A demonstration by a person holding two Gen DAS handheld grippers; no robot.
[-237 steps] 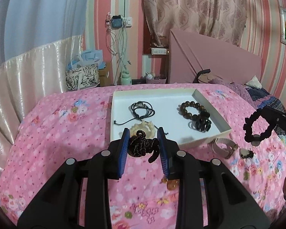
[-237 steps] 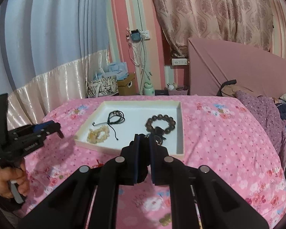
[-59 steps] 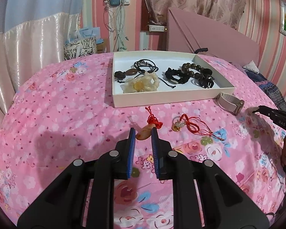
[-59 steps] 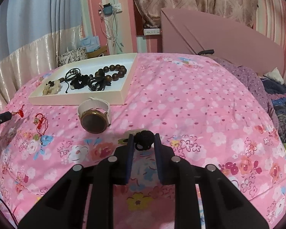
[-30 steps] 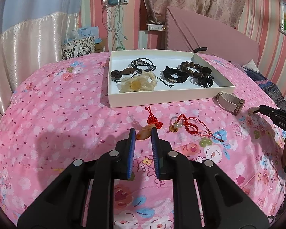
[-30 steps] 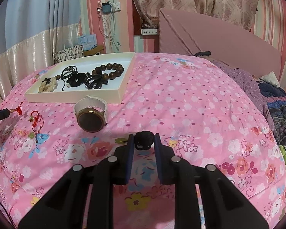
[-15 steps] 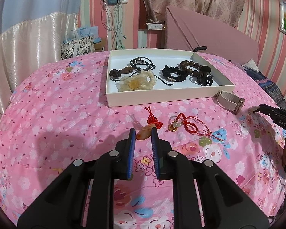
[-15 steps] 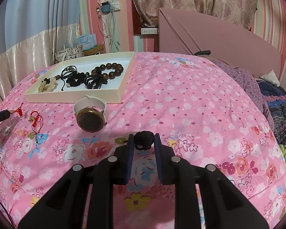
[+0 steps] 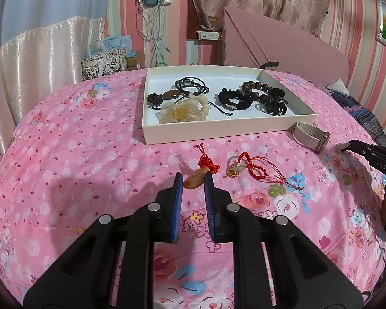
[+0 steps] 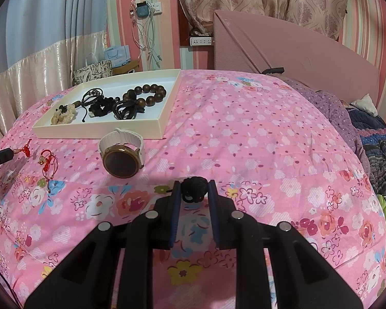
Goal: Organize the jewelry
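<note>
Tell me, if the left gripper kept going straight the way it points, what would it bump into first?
The left gripper is already closed on the orange stone pendant. Straight ahead, it would probably meet that pendant's red knotted cord on the pink bedspread first, then the white tray's front wall. Depth is hard to judge.

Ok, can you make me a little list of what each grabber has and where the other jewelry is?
left gripper: shut on orange stone pendant with red cord
right gripper: shut on small black fuzzy ornament
white tray: holds bead bracelet, cream flower piece, black cords
on the bedspread: watch, red-cord charm
</note>
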